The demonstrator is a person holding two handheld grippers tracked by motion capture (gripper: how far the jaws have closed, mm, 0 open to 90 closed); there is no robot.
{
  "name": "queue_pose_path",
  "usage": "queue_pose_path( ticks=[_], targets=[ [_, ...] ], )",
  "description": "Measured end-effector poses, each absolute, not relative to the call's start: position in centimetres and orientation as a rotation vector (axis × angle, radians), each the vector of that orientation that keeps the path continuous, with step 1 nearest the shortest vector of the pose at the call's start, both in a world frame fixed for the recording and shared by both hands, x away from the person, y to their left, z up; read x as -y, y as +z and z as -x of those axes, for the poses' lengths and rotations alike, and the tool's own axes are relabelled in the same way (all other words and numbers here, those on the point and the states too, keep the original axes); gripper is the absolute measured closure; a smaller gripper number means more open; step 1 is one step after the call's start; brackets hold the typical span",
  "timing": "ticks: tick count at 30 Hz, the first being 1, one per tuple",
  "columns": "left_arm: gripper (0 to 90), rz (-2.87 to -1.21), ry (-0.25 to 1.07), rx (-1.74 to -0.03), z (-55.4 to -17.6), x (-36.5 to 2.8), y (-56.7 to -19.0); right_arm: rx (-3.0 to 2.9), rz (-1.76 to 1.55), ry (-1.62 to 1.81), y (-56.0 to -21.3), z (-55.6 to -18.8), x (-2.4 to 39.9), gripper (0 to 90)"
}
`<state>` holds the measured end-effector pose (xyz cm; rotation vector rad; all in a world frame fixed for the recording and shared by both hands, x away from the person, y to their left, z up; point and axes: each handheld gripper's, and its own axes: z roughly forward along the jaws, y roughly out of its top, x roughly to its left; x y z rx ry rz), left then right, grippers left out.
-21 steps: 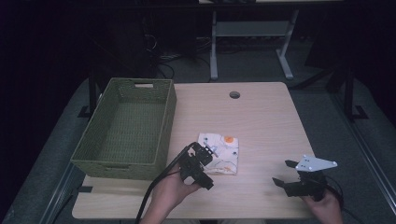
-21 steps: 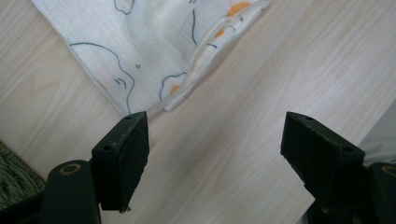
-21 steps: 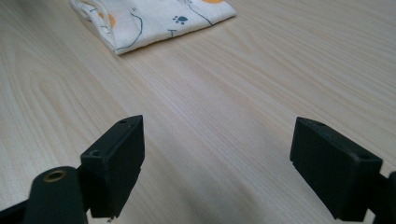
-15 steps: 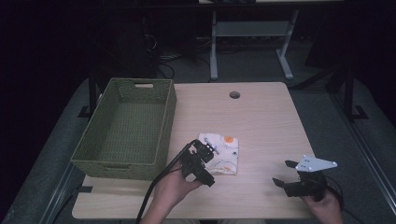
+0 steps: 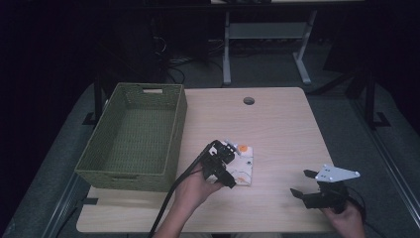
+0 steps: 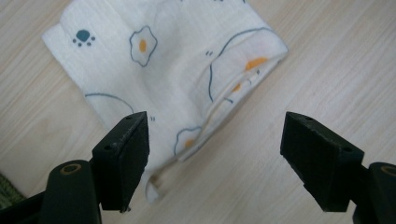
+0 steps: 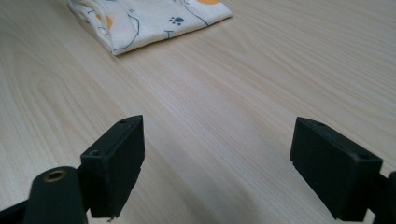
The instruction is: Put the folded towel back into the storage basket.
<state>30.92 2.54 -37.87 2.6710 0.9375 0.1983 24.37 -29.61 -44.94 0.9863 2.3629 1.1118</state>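
Observation:
A folded white cloth printed with fried eggs and paw marks lies on the wooden table, right of the basket. My left gripper hovers over the cloth's left edge, open. In the left gripper view the cloth spreads ahead, and its near corner sits between the open jaws of my left gripper, nothing held. My right gripper rests open near the front right of the table. Its own view has bare wood under the right gripper and the cloth far off at the upper left.
A green woven basket with nothing in it stands on the table's left side, close to the cloth. A round cable hole marks the far edge. Dark floor and desk legs lie beyond the table.
My left gripper has shifted slightly forward and right, farther over the cloth. The right gripper has stayed put.

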Motion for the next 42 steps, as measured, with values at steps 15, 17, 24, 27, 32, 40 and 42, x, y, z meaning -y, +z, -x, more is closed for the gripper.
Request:
queue_pose_path(
  ticks=[15,17,24,27,32,40,42],
  targets=[
    [24.3,-2.642,0.189,-1.013,-34.2,-0.7,-39.1,-2.371,-0.981,1.118,-45.0,-24.4,29.5,17.5],
    [24.8,-2.646,0.171,-1.028,-34.8,-0.4,-39.5,-2.369,-0.979,1.117,-45.0,-24.4,29.6,17.5],
    [24.8,-2.658,0.144,-1.062,-36.2,0.0,-40.1,-2.369,-0.979,1.125,-45.0,-24.4,29.7,17.6],
    [24.9,-2.654,0.141,-1.083,-36.8,0.1,-40.2,-2.370,-0.983,1.131,-45.0,-24.4,29.6,17.5],
    [24.9,-2.654,0.120,-1.130,-37.7,0.3,-40.8,-2.370,-0.976,1.128,-45.0,-24.4,29.6,17.5],
    [28.8,-2.655,0.093,-1.162,-38.5,1.0,-41.5,-2.370,-0.975,1.137,-45.0,-24.4,29.6,17.4],
    [28.8,-2.664,0.077,-1.174,-38.9,1.0,-41.9,-2.370,-0.976,1.128,-45.0,-24.3,29.6,17.4]
  ],
)
